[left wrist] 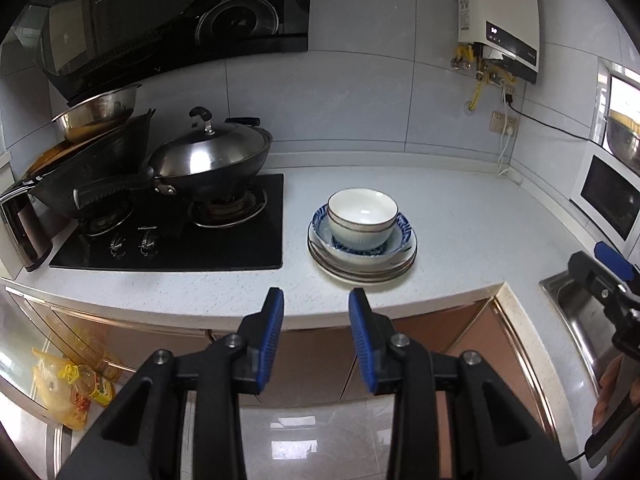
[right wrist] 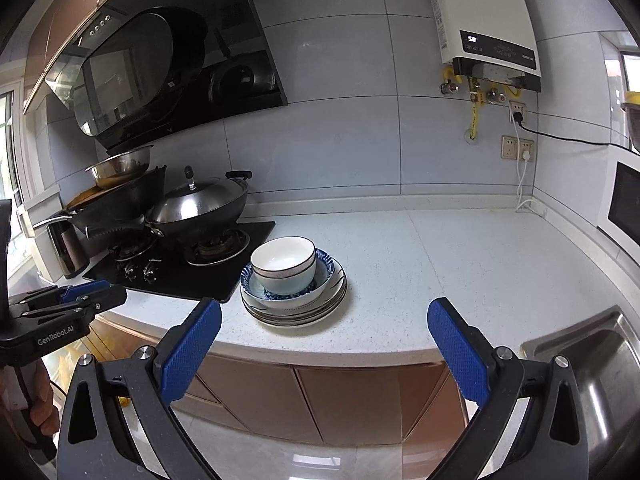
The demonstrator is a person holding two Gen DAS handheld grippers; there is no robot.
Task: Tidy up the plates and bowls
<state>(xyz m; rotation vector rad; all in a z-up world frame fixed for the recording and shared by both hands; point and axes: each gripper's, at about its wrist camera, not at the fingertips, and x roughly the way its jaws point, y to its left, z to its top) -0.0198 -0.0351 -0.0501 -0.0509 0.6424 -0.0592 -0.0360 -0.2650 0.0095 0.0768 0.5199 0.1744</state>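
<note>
Sitting near the counter's [left wrist: 460, 216] front edge, beside the hob [left wrist: 180, 236], a white bowl [left wrist: 362, 216] tops a blue-patterned bowl [left wrist: 404, 226] on stacked plates [left wrist: 362, 270]; left gripper [left wrist: 316, 308] part-open, empty; right gripper [right wrist: 324, 320] wide, empty; only the left view shows yellow bags [left wrist: 68, 388]; only the right shows a window [right wrist: 8, 152].

Left hand-held gripper [left wrist: 316, 300]: blue-padded fingers [left wrist: 272, 336] pointing forward and downward, jaws partly apart with a narrow gap, nothing between them. Right hand-held gripper [right wrist: 324, 316]: blue pads [right wrist: 192, 348] splayed wide, jaws empty, also angled downward. Left hand [right wrist: 40, 404]: wrapped around its gripper's handle at the right wrist view's left edge. Right hand's fingers [left wrist: 608, 392]: partly seen on the other handle
</note>
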